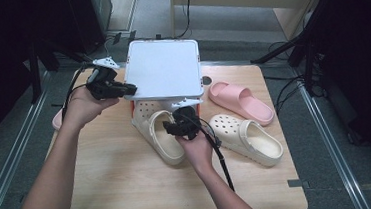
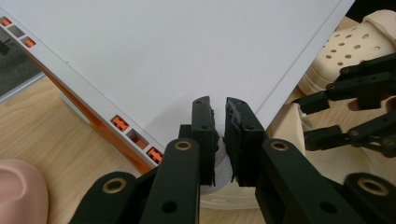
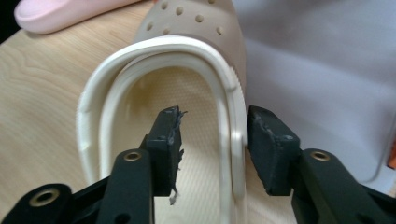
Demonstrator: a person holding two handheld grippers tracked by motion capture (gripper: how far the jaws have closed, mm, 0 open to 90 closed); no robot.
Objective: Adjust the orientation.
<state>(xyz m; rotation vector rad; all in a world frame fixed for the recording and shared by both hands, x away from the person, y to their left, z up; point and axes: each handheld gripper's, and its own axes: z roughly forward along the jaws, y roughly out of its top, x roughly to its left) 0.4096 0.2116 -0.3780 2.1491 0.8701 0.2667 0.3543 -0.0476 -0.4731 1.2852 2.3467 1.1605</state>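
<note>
A white flat box lid (image 1: 163, 68) is held tilted up over the table's far middle. My left gripper (image 1: 117, 89) is shut on its left edge, and in the left gripper view the jaws (image 2: 220, 135) pinch the lid (image 2: 187, 56) near a corner. A cream perforated clog (image 1: 158, 134) lies with its toe under the lid. My right gripper (image 1: 178, 127) stands open astride the clog's side wall (image 3: 233, 116): one pad inside the shoe, one outside, midpoint (image 3: 212, 140). The right gripper (image 2: 306, 119) and the clog (image 2: 345, 46) also show in the left gripper view.
A second cream clog (image 1: 249, 137) lies to the right on the wooden table (image 1: 130, 189). A pink slide (image 1: 241, 102) sits behind it, and another pink shoe (image 1: 57, 119) peeks out at the left edge. Orange-and-white box parts (image 2: 119, 123) sit under the lid.
</note>
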